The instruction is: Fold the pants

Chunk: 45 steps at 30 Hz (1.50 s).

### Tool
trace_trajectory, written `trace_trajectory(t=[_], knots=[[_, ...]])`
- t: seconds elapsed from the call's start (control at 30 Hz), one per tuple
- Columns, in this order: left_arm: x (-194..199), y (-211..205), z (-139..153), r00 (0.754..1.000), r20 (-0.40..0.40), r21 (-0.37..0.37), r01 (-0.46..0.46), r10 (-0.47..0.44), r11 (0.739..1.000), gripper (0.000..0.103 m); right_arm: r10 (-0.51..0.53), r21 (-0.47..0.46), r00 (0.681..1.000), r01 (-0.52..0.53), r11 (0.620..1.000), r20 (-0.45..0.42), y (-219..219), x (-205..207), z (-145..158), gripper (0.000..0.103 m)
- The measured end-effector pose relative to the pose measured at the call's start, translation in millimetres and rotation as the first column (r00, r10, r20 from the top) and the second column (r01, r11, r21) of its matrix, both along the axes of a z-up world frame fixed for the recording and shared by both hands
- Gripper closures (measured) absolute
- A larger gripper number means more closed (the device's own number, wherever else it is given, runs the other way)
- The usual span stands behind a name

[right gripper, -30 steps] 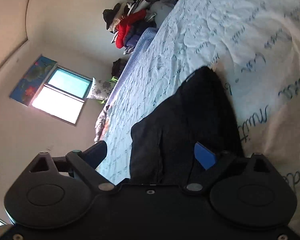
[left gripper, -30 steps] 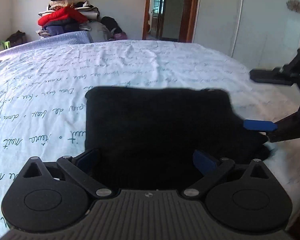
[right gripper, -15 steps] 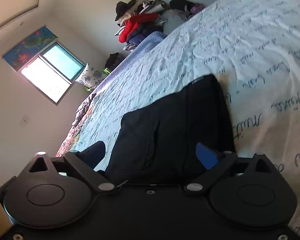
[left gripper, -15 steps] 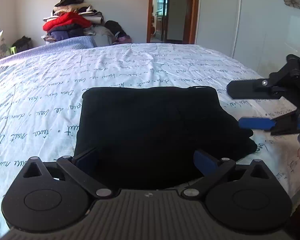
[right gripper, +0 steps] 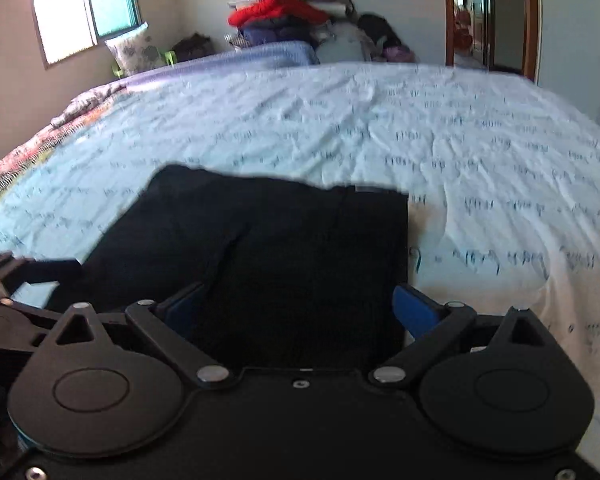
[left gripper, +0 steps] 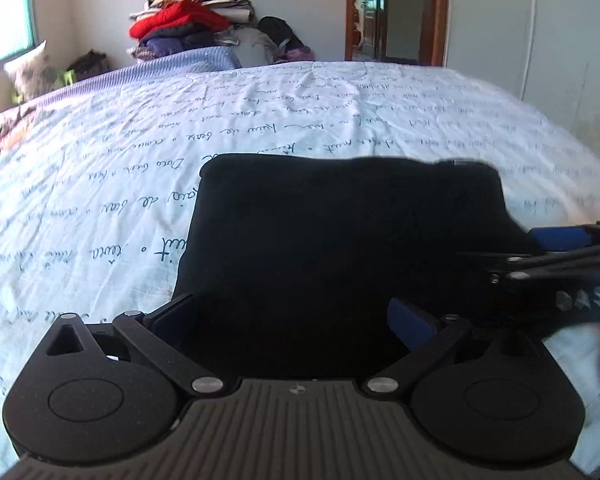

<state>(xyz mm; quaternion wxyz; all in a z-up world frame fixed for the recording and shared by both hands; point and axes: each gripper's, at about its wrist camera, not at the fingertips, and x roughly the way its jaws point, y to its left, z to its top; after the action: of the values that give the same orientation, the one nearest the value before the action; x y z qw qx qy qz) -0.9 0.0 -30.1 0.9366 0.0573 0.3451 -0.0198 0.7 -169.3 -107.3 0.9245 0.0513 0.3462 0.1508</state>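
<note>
I'm seeing black folded pants lying flat on the script-printed bedsheet, my left gripper hanging spread-fingered over their near edge, the right gripper blurring at their right side.

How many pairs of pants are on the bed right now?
1. The folded black pants lie on the script-print bedsheet, just ahead of both open grippers. The clothes pile beyond the bed may hide others.

**Two low views across the bed**

We look from both wrist cameras close above the folded black pants, facing the far clothes pile; the right view sits rightward, sharing pants, bedsheet and doorway.
</note>
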Motion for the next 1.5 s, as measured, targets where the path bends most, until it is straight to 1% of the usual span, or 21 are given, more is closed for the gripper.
trace_trajectory(t=[0.03, 0.07, 0.1, 0.17, 0.27, 0.4, 0.53, 0.6, 0.67, 0.8, 0.87, 0.9, 0.97, 1.07, 1.2, 1.3, 1.43, 1.5], knots=[[-2.4, -0.8, 0.3, 1.0, 0.012, 0.004, 0.003, -0.003, 1.0, 0.002, -0.025, 0.032, 0.999, 0.026, 0.999, -0.044, -5.1, 4.9, -9.7, 0.0], [-3.2, 0.4, 1.0, 1.0, 0.009, -0.005, 0.002, -0.002, 1.0, 0.002, -0.029, 0.063, 0.999, 0.031, 0.998, -0.038, -10.7, 3.7, -14.1, 0.0], [-3.2, 1.7, 1.4, 1.0, 0.004, -0.011, 0.005, -0.005, 1.0, 0.002, -0.027, 0.075, 0.999, 0.028, 0.997, -0.019, -14.2, 1.1, -14.6, 0.0], [-2.4, 4.2, 1.2, 1.0, 0.004, -0.022, 0.012, -0.012, 1.0, 0.001, -0.031, 0.088, 0.999, 0.033, 0.996, -0.018, -17.2, -4.5, -13.6, 0.0], [0.6, 8.1, 1.4, 1.0, -0.002, -0.048, 0.015, -0.015, 0.999, 0.001, -0.058, 0.086, 0.998, 0.058, 0.995, -0.005, -20.1, -11.1, -8.6, 0.0], [-0.5, 13.5, 1.7, 0.999, 0.001, -0.061, 0.035, -0.035, 0.998, 0.001, -0.125, 0.084, 0.992, 0.123, 0.989, 0.014, -21.4, -17.3, 0.8, 0.0], [0.8, 20.5, 2.3, 0.999, 0.004, -0.072, 0.044, -0.044, 0.996, 0.0, -0.164, 0.034, 0.986, 0.164, 0.986, 0.006, -18.5, -13.1, 1.5, 0.0], [5.3, 24.8, 4.1, 0.999, -0.003, -0.073, 0.032, -0.032, 0.997, 0.0, -0.17, 0.015, 0.985, 0.17, 0.985, 0.014, -16.4, -10.8, 0.4, 0.0], [12.1, 31.5, 4.7, 1.0, -0.02, -0.09, 0.006, -0.008, 0.996, 0.0, -0.166, 0.009, 0.986, 0.166, 0.986, 0.022, -13.0, -8.6, 0.4, 0.0], [23.4, 44.3, -2.5, 0.997, -0.078, -0.158, -0.034, 0.022, 0.987, 0.0, -0.139, -0.019, 0.99, 0.139, 0.99, 0.019, -5.6, -1.1, -8.0, 0.0], [23.7, 48.4, -6.3, 0.995, -0.085, -0.197, -0.059, 0.043, 0.979, 0.0, -0.132, 0.002, 0.99, 0.132, 0.991, 0.043, -7.7, -3.0, -14.0, 0.0], [23.0, 48.6, -6.9, 0.995, -0.085, -0.202, -0.064, 0.047, 0.977, 0.0, -0.133, 0.018, 0.989, 0.132, 0.991, 0.057, -9.5, -5.2, -16.3, 0.0], [21.8, 45.0, -3.5, 0.995, -0.079, -0.189, -0.071, 0.057, 0.979, 0.001, -0.142, 0.029, 0.987, 0.14, 0.99, 0.073, -10.6, -9.0, -18.4, 0.0], [21.1, 35.2, 6.5, 0.996, -0.063, -0.157, -0.07, 0.061, 0.985, 0.001, -0.141, 0.032, 0.987, 0.138, 0.99, 0.074, -10.8, -8.6, -18.3, 0.0], [28.7, 30.9, -1.6, 0.995, -0.078, -0.137, -0.076, 0.066, 0.988, 0.0, -0.139, 0.04, 0.988, 0.137, 0.99, 0.073, -11.4, -8.0, -18.4, 0.0], [30.2, 34.1, -5.6, 0.995, -0.074, -0.155, -0.083, 0.072, 0.985, 0.0, -0.14, 0.036, 0.987, 0.138, 0.99, 0.073, -11.5, -7.8, -18.3, 0.0], [27.7, 33.5, -3.7, 0.995, -0.066, -0.143, -0.084, 0.075, 0.986, 0.0, -0.138, 0.033, 0.988, 0.136, 0.99, 0.068, -10.5, -7.8, -17.8, 0.0], [25.3, 31.9, 0.5, 0.995, -0.064, -0.134, -0.082, 0.074, 0.988, 0.0, -0.14, 0.024, 0.989, 0.139, 0.99, 0.051, -10.4, -7.6, -12.8, 0.0]])
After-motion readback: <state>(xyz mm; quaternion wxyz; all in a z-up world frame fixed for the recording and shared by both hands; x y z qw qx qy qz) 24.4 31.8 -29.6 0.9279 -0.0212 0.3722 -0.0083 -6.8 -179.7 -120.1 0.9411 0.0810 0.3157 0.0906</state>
